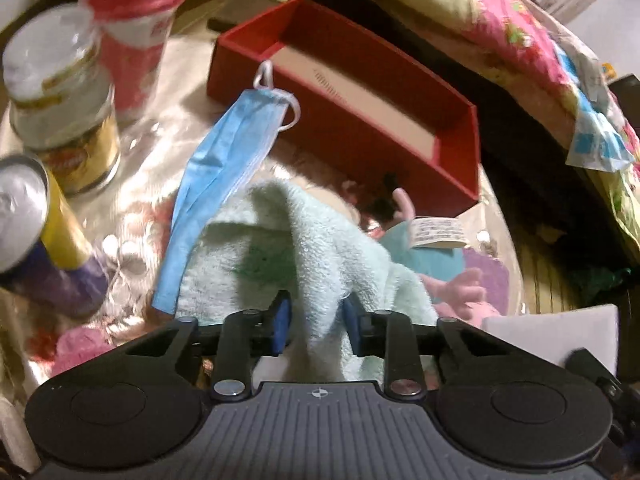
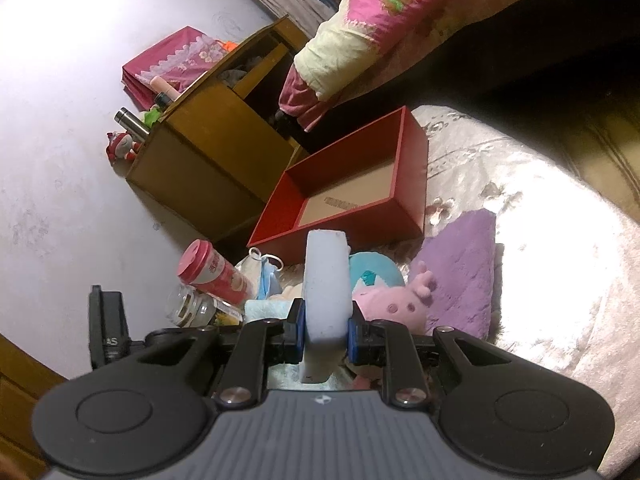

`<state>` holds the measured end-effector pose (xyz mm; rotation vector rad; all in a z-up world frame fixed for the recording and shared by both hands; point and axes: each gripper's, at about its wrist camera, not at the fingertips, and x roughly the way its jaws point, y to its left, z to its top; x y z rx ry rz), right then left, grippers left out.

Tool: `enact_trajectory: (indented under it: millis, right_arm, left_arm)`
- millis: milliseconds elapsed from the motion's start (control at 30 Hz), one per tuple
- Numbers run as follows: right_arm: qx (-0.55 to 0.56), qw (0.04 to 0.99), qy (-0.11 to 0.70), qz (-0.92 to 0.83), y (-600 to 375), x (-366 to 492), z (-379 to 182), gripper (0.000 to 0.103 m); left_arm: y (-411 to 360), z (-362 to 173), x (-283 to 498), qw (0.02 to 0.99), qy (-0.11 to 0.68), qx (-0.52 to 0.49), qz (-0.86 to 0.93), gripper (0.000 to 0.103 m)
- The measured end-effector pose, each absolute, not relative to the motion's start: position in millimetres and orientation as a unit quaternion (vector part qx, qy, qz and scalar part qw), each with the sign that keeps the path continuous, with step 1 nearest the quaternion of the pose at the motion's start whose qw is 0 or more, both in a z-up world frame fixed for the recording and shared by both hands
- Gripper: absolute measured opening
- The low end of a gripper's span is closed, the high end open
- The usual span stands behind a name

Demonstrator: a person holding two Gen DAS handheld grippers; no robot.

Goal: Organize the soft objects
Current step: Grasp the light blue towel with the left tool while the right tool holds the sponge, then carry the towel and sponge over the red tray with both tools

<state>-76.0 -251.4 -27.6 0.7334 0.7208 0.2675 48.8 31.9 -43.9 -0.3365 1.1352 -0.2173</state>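
Left gripper [image 1: 316,320] part open, mint towel [image 1: 280,240] bunched between pads, contact unclear, right gripper [image 2: 325,330] clamping white sponge [image 2: 325,288]

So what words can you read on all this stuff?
"AS": on the black device; any further letters cannot be seen.
White tag: print too small to read.
Pink cup: red writing, blurred.
Glass jar: label blurred.
Red box: a printed line inside, unreadable.

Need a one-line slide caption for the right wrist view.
Right gripper clamps a white sponge above the plush pig, facing the empty red box.
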Motion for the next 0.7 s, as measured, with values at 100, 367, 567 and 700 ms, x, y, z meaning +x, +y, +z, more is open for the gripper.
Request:
enact_trajectory:
  millis: [100,367,567,700]
  right_arm:
    - [0.358,0.857,0.348,0.128,-252,-75,-29,0.000]
    - [0.346,0.861,0.350,0.130,-245,-73,-29,0.000]
    - [0.354,0.865,0.330,0.134,-249,-77,-23,0.000]
    - [0.355,0.873,0.307,0.137,-247,-77,-12,0.000]
  left_arm:
    - [34,-30,46,0.835,0.513,-0.163,-0.111,0.048]
    - [27,-51,60,0.826,0.534,-0.153,-0.095,0.009]
    - [25,-8,45,0.854,0.480,-0.157,-0.124,0.001]
    - [28,16,38,0.859,0.455,-0.183,-0.146,0.001]
